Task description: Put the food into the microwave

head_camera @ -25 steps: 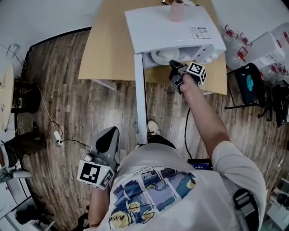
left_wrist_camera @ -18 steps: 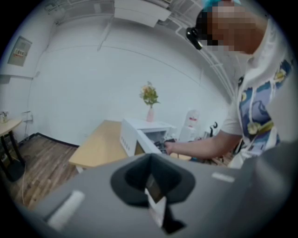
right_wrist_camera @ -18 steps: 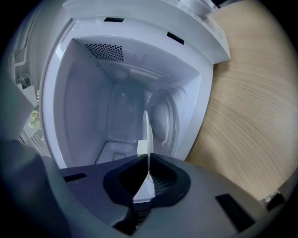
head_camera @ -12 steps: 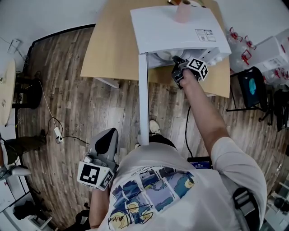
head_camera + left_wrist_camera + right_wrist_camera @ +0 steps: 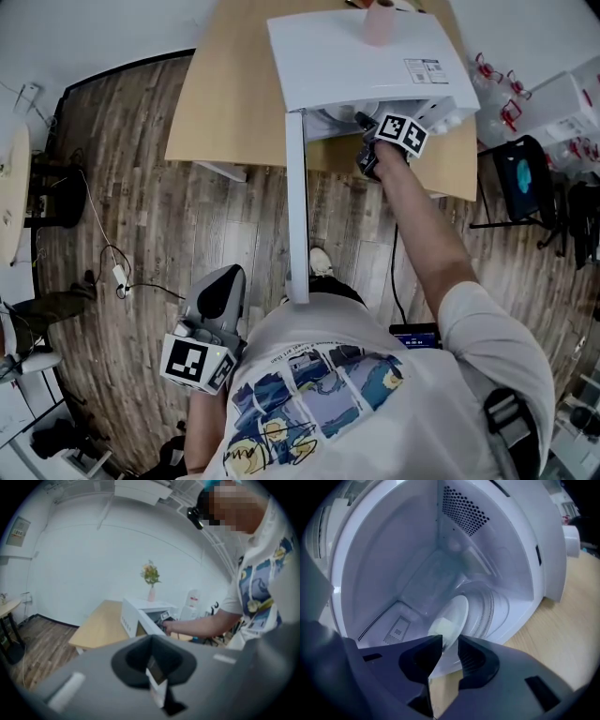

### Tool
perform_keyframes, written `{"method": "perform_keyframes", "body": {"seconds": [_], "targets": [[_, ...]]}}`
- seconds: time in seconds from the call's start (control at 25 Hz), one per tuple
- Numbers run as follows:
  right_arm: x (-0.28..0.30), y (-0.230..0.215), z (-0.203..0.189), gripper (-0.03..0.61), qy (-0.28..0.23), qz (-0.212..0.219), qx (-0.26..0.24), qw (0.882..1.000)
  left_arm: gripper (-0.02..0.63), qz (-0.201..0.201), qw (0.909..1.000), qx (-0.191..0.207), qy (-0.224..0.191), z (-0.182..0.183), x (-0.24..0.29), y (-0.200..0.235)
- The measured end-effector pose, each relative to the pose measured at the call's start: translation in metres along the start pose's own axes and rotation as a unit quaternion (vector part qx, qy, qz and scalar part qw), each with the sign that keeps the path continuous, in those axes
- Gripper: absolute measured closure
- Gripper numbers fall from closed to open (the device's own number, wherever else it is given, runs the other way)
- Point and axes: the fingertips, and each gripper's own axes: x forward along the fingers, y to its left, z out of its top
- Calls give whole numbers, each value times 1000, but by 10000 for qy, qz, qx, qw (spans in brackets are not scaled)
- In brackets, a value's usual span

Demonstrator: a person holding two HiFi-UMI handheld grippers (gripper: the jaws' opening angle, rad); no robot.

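The white microwave (image 5: 366,56) stands on the wooden table (image 5: 234,94) with its door (image 5: 296,187) swung open toward me. Inside, a white plate (image 5: 457,616) carrying a pale piece of food (image 5: 443,627) rests on the glass turntable (image 5: 492,606). My right gripper (image 5: 450,651) is at the cavity's mouth (image 5: 364,122). Its jaws are opening, and the plate's near rim lies in the gap between them without being pressed. My left gripper (image 5: 217,291) hangs low by my side, far from the microwave, shut and empty (image 5: 157,686).
A pink vase (image 5: 379,23) with flowers (image 5: 151,573) stands on the microwave's top. The open door juts out over the wood floor to the left of my right arm. A black chair (image 5: 520,178) is at the right, and a cable (image 5: 117,277) lies on the floor at the left.
My right hand has rolled at the wrist and edged a little further toward the microwave's opening. The left gripper has stayed where it was.
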Motion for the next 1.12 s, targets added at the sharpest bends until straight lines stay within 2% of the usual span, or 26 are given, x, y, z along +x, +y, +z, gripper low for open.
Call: {"method": "perform_keyframes", "body": {"seconds": [0.2,0.36,0.48,0.8,1.12], "targets": [[-1,4,-2,415,273,-231,-1056,9938,605,-50,10000,-7,13,-1,3,1],[-4,4,-5,394,469,-444,-1823,9811,606,-90,10000,-11,20,-2,4,1],[-5,3,-5,385,557,-609,-2204,9719,604,-112,9999,7,23,-2,5,1],[-10,-2,-7,382,631,-1071,-2683,9553,604,-88,10000,36,4,-4,-4,4],[-25,7,-9,382,408,-975,-2571,9606,604,-185,9998,56,-25,-11,-12,-3]]}}
